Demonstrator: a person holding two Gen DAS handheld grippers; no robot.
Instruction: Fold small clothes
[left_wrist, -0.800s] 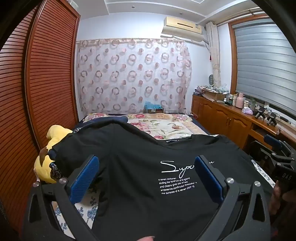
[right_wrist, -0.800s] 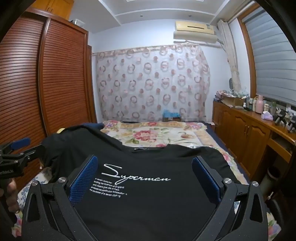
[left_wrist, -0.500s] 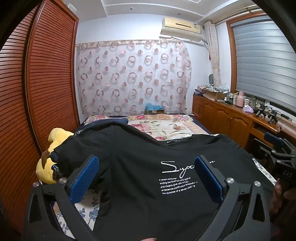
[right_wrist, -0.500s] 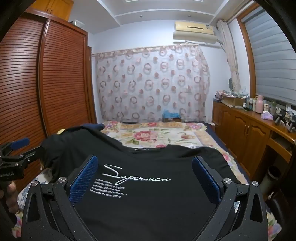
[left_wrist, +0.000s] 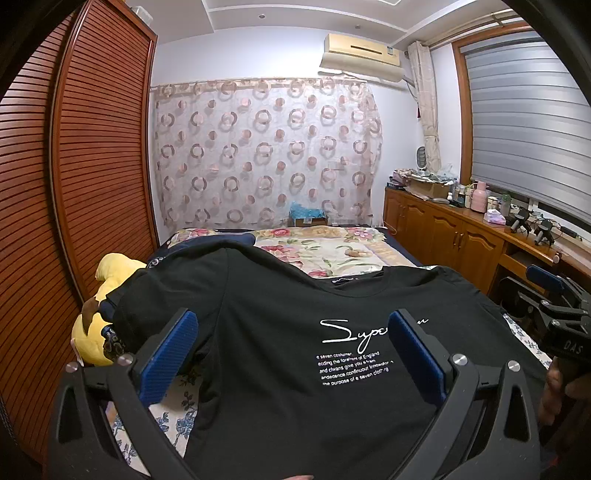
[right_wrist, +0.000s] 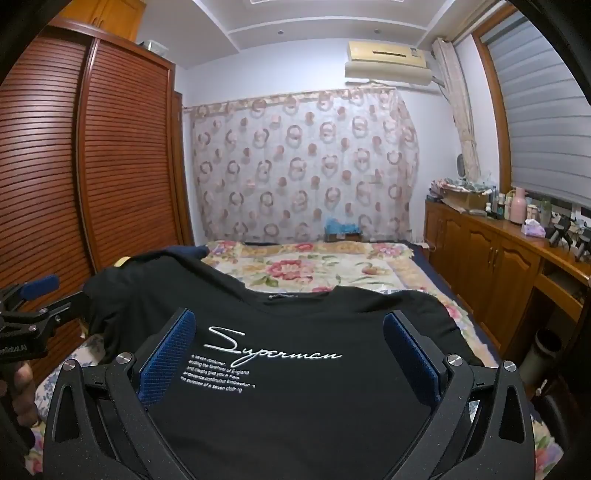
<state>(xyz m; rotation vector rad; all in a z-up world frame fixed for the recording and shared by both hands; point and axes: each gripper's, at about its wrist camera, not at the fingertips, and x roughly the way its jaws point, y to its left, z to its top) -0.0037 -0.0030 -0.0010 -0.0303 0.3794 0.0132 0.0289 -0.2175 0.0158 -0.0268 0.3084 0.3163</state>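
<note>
On the near end of the bed (left_wrist: 332, 251), right under my two tools, a black T-shirt (left_wrist: 280, 332) lies face up with white printed words on its chest. My left gripper (left_wrist: 291, 350) hangs above the shirt's left half with its blue pads spread as wide as they go, holding nothing. My right gripper (right_wrist: 290, 350) hangs above the chest print, just as wide and just as empty.

The shirt's left sleeve drapes toward the bed's left edge, over a yellow plush toy (left_wrist: 99, 321); its collar points to the far end. Beyond it, flowered bedding runs to the far edge, then a curtain (left_wrist: 266, 155) patterned with rings.

I judge no fold is made yet. To do this well, I should lower each tool onto a side of the shirt, pinch only the top layers at shoulder and hem, and lift the sleeve clear of the toy so nothing snags before I fold inward.
</note>
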